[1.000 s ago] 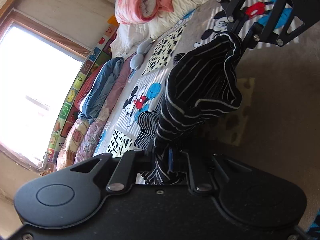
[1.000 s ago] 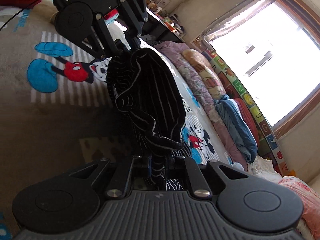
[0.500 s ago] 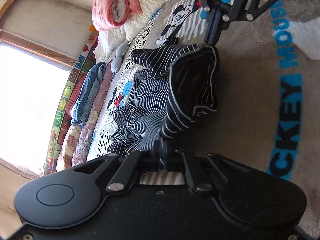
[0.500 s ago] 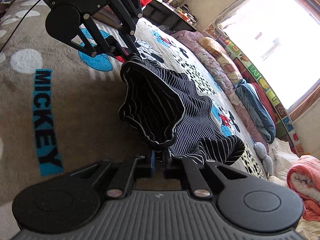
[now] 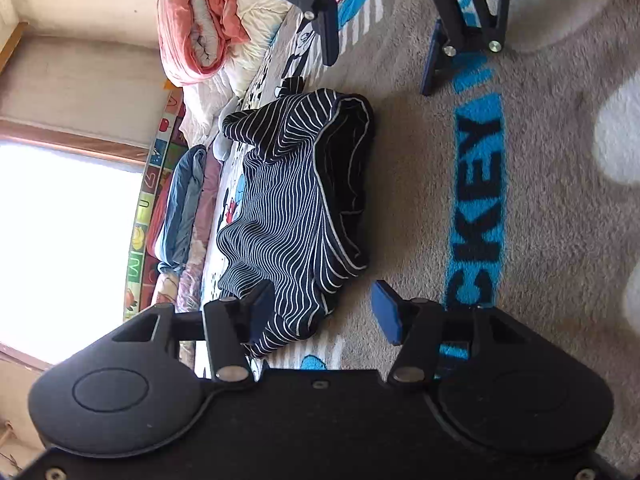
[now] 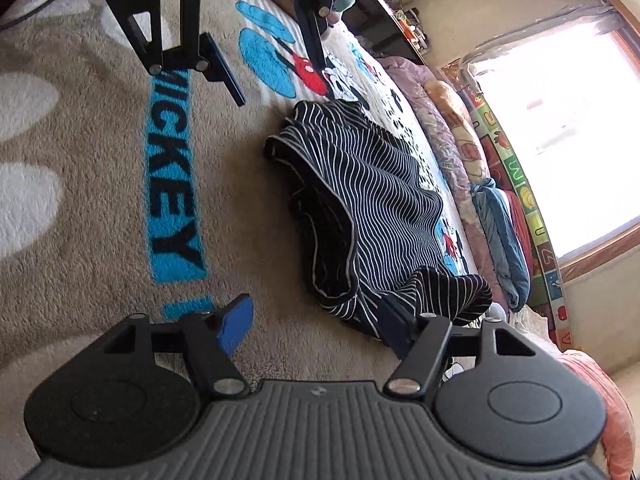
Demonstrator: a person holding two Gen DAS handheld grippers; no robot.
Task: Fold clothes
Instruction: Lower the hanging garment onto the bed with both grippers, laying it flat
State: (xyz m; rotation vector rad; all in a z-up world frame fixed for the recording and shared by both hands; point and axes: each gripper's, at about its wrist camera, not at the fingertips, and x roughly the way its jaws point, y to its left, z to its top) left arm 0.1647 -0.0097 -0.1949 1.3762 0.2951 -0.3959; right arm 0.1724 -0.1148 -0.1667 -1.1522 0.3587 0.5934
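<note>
A black garment with thin white stripes [image 5: 296, 204] lies crumpled and partly folded on the Mickey Mouse blanket [image 5: 420, 184]. It also shows in the right wrist view [image 6: 376, 200]. My left gripper [image 5: 324, 312] is open and empty, its jaws spread beside the garment's near edge. My right gripper [image 6: 316, 324] is open and empty at the garment's other end. Each gripper shows in the other's view: the right gripper [image 5: 380, 52] and the left gripper [image 6: 272, 68], both open above the blanket.
Folded quilts and clothes [image 6: 496, 232] line the wall under a bright window [image 6: 560, 128]. A pink and white bedding pile [image 5: 208, 20] sits at the bed's end. A dark shelf with small items [image 6: 384, 12] stands beyond the blanket.
Both grippers lowered the striped garment onto the blanket, opened and let it go. It now lies flat instead of hanging between them.
</note>
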